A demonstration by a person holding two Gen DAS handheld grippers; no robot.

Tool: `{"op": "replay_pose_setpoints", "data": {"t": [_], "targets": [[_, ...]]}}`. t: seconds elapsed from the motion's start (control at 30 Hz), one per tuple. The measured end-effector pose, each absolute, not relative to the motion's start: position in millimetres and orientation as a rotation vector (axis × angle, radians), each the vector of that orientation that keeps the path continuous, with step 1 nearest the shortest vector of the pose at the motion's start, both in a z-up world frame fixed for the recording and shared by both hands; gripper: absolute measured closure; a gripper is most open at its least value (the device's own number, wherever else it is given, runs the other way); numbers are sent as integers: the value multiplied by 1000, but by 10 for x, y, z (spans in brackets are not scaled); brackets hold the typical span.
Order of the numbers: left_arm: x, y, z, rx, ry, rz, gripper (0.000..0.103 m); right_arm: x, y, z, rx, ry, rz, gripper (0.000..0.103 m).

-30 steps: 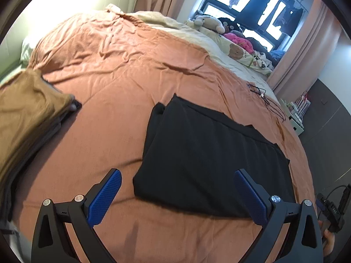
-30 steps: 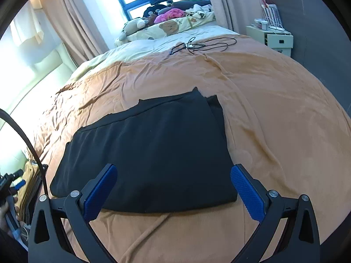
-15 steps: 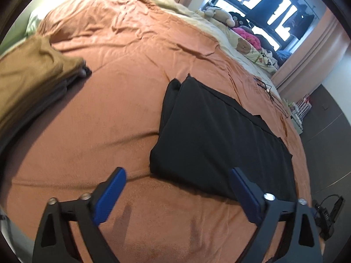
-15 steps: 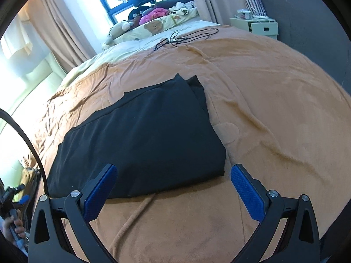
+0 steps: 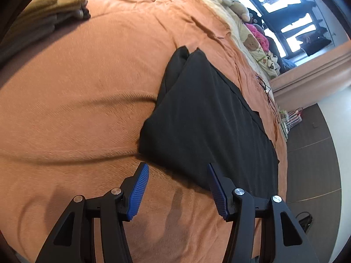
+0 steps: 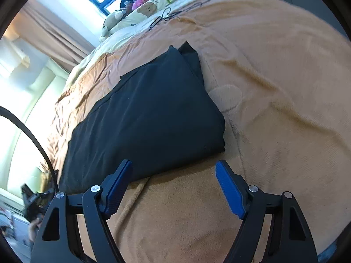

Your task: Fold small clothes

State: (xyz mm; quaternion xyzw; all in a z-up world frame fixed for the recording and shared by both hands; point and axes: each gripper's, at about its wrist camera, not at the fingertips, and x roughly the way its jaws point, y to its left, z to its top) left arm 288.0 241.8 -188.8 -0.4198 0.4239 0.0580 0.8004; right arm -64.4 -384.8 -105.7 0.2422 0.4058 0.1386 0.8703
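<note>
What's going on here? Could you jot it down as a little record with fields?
place: bed with an orange blanket
garment: black cloth, partly folded, flat on the blanket
left tool: open, at the cloth's near left corner, not gripping
right tool: open, at the cloth's near right corner, not gripping
also there: folded pile at far left; cable; stuffed toys by the window

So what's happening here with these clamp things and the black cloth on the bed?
A person holds a claw in each hand and is folding clothes on an orange bedspread. A black garment lies flat, already folded over. The left claw and right claw are both open, hovering at its near edge, one toward each near corner, gripping nothing yet. A stack of folded clothes sits off to the left side.
</note>
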Motion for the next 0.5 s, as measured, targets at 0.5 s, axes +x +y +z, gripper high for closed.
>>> {"op": "replay_pose_setpoints", "data": {"t": [0.5], "targets": [[3035, 2472, -2125, -971, 906, 179, 48, -332, -4039, -1425, 733, 887, 336, 26]]}}
